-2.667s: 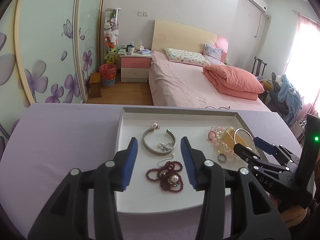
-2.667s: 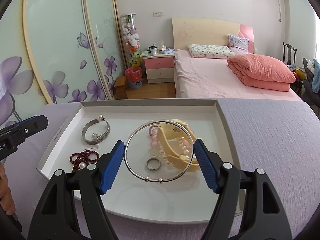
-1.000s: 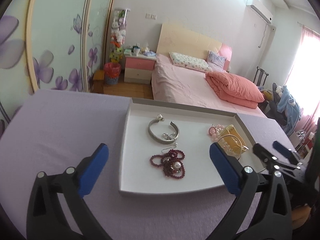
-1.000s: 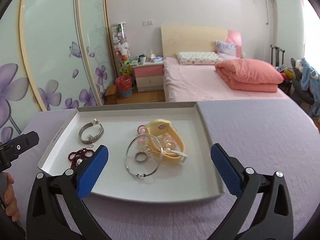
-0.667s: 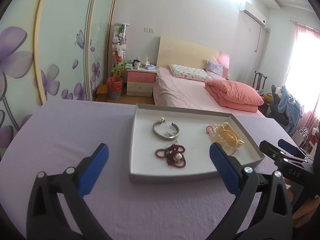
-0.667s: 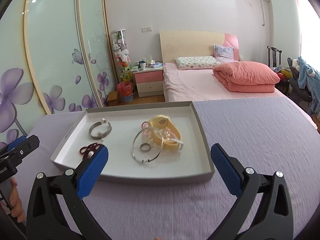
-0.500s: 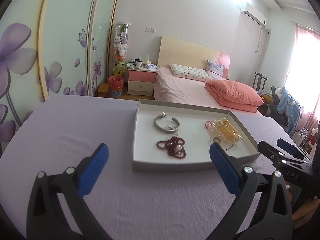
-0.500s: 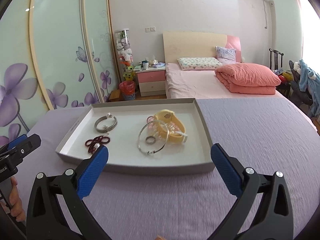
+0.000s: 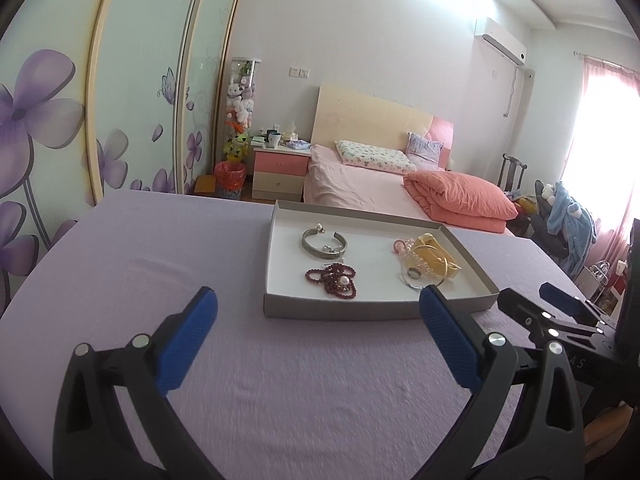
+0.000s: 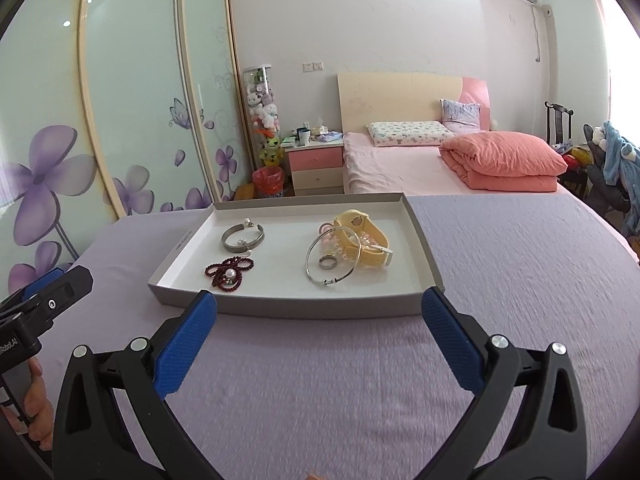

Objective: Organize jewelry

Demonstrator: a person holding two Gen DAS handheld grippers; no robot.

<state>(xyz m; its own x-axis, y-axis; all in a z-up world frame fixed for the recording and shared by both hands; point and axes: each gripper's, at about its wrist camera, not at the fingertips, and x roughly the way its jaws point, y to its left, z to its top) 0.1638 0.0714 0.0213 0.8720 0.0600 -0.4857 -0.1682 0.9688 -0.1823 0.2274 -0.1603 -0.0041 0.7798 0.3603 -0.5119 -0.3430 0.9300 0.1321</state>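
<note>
A white tray [image 9: 280, 280] [image 10: 424, 256] lies on the purple table. In it are a silver cuff bracelet [image 9: 323, 243] [image 10: 243, 237], a dark red bead bracelet with a pearl [image 9: 333, 279] [image 10: 229, 273], a thin silver bangle [image 9: 420, 276] [image 10: 332, 260] around a small ring [image 10: 327, 262], and a yellow watch [image 9: 434, 258] [image 10: 362, 236] on pink beads. My left gripper [image 9: 318, 334] and right gripper [image 10: 320, 334] are both open wide and empty, held back in front of the tray. The right gripper also shows in the left wrist view [image 9: 560, 312].
The purple tablecloth [image 10: 520, 272] spreads around the tray. Beyond the table are a pink bed [image 10: 440, 164], a nightstand [image 10: 316, 160], a floral wardrobe door [image 10: 132, 100] and a chair with clothes [image 9: 560, 220].
Both grippers opened wide; the right let go of the silver bangle, which now lies in the tray. Both have pulled back from the tray toward the near table edge.
</note>
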